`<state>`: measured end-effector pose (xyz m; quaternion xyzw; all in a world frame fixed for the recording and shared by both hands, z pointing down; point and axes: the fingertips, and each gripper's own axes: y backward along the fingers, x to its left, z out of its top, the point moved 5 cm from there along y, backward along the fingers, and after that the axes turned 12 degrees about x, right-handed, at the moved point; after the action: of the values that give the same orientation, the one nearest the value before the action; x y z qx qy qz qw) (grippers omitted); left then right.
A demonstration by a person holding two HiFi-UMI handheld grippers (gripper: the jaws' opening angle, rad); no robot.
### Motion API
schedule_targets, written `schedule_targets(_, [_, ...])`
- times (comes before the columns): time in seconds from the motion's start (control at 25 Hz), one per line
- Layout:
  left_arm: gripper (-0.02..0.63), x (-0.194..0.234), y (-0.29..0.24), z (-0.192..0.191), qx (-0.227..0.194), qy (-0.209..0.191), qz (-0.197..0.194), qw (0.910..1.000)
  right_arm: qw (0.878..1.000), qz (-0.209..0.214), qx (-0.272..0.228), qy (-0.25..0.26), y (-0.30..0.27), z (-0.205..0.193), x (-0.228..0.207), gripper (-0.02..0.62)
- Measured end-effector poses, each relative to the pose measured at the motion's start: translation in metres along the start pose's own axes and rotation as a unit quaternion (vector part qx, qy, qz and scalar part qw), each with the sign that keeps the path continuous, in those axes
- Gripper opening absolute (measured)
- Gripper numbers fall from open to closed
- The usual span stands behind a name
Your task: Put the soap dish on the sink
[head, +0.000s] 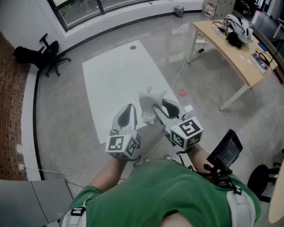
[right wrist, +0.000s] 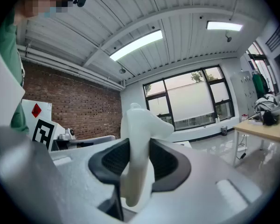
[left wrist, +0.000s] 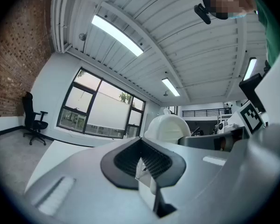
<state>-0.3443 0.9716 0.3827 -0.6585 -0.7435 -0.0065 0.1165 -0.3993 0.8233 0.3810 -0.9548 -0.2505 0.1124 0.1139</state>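
A white soap dish [head: 149, 103] stands on edge between the pads of my right gripper [head: 162, 105], which is shut on it and held level at waist height. In the right gripper view the soap dish [right wrist: 139, 129] rises out of the black pads [right wrist: 170, 164] and hides the gap between them. My left gripper [head: 128, 109] is held beside it on the left, its jaws together with nothing in them. In the left gripper view the left gripper [left wrist: 142, 160] shows only a thin slit, and the soap dish [left wrist: 168, 127] bulges just beyond it. No sink is in view.
A white mat [head: 118, 79] lies on the grey floor ahead. A wooden desk [head: 236, 51] with gear stands at the right, a black office chair [head: 45, 56] at the far left by the brick wall. A small pink object [head: 182, 92] and a cable lie near the mat.
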Motion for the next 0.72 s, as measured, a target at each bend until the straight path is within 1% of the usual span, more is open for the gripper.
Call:
schedule_targets(0.12, [0.006,-0.001,0.002,0.001,-0.001,-0.001,0.0,1.0,1.0,0.002,0.001,0.0,0.003,0.004,0.004,0.127])
schedule_targets(0.48, [0.006,-0.002,0.002,0.004,-0.004,-0.004,-0.009,0.9999,1.0,-0.013,-0.013,-0.001,0.007,0.002,0.003,0.127])
schedule_targets(0.72, [0.006,-0.005,-0.002,0.006,-0.001,-0.005,-0.032,0.9995,0.999,-0.038,-0.028,-0.012,0.016,0.004,0.004,0.127])
